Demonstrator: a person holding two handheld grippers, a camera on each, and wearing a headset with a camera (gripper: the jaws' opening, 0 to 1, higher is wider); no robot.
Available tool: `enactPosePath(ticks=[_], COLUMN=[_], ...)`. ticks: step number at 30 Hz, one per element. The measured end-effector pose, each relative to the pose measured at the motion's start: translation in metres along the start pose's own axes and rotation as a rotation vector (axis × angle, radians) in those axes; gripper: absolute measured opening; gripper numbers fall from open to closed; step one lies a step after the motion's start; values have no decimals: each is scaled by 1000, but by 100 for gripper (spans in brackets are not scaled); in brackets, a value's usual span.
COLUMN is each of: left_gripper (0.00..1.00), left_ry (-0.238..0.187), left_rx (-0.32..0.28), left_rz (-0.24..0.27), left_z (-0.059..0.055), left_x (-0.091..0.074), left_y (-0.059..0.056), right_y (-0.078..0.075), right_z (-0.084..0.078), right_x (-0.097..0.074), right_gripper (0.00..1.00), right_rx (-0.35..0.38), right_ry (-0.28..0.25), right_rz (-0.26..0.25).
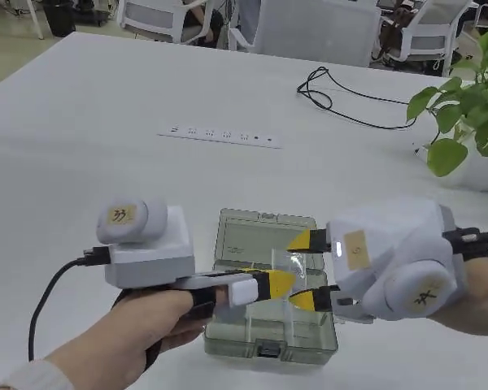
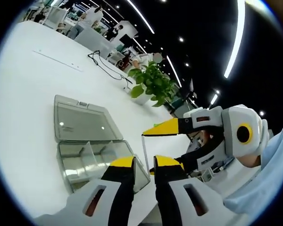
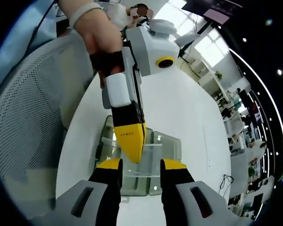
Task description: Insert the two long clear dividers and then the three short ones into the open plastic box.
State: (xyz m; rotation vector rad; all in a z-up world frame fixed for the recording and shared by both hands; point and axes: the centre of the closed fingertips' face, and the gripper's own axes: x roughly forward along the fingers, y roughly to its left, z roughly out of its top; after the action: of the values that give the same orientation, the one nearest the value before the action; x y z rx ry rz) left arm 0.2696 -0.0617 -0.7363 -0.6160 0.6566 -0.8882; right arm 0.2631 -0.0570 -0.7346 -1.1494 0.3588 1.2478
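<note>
The open clear plastic box (image 1: 252,345) lies on the white table near me, its lid (image 1: 264,236) folded flat behind it. In the left gripper view the box (image 2: 73,165) has clear dividers standing inside. My left gripper (image 1: 281,282) reaches in from the left, shut on a clear divider (image 1: 295,264) that it holds upright over the box's right part. The divider's thin edge (image 2: 145,150) rises between the left gripper's (image 2: 146,162) jaws. My right gripper (image 1: 302,270) is open, one finger (image 2: 165,127) at the divider's top and the other below. The right gripper (image 3: 141,164) straddles the divider (image 3: 151,153).
A white power strip (image 1: 220,135) lies mid-table beyond the box. A black cable (image 1: 342,101) loops at the back right, next to a potted plant (image 1: 464,114) at the right edge. Office chairs (image 1: 309,28) stand behind the table (image 1: 81,162).
</note>
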Motion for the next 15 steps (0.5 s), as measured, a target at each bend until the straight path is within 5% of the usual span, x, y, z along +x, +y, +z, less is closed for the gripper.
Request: enactPosePath(ticks=[15], left_gripper=[1], left_ry=[-16], left_rx=[-54], left_rz=[-19], left_z=[-3], left_x=[-3], left_y=[-2], right_y=[2], right_z=[7], right_x=[-1], right_gripper=[33], right_rx=[-73], right_ry=[9], right_rz=[-32])
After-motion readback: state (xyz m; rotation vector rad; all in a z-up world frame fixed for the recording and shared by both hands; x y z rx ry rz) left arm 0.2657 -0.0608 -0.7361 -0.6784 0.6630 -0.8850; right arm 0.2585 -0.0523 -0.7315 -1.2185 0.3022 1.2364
